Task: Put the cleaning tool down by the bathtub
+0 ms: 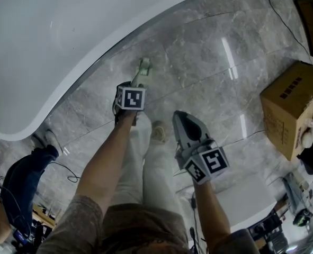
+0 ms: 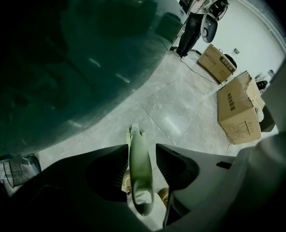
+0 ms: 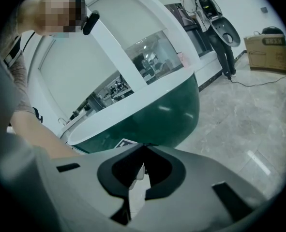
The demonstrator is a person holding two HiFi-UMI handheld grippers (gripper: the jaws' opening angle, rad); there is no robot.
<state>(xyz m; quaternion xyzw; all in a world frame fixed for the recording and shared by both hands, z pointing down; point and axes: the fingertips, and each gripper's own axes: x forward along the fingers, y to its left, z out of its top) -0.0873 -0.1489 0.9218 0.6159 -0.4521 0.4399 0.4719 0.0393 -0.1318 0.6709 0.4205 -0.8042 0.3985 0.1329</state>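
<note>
cleaning tool [image 1: 143, 67]: on floor [image 1: 209, 62], beside bathtub [image 1: 50, 41] | box [image 1: 288, 107]: far right

No text can be read; the dark print on the cardboard box [image 1: 291, 102] is too blurred.

A glossy grey marble-patterned tile floor [image 1: 209, 62] spread beneath and ahead of the left claw [image 2: 142, 149], crossed by thin joints and mirroring pale streaks of overhead light [image 1: 229, 57]. Ahead and to the left of that claw curved a large oval bathtub [image 1: 66, 41], white inside and dark green on its outer wall. Well off to the right of the right claw [image 1: 180, 116] stood a brown cardboard box [image 1: 291, 107]. A second brown cardboard box [image 2: 216, 62] sat farther on, near the plain white wall [image 2: 259, 37]. Beyond the tub, ahead of the right claw, rose a white-framed glass partition [image 3: 116, 52], with dim room fittings showing through its panes.
</note>
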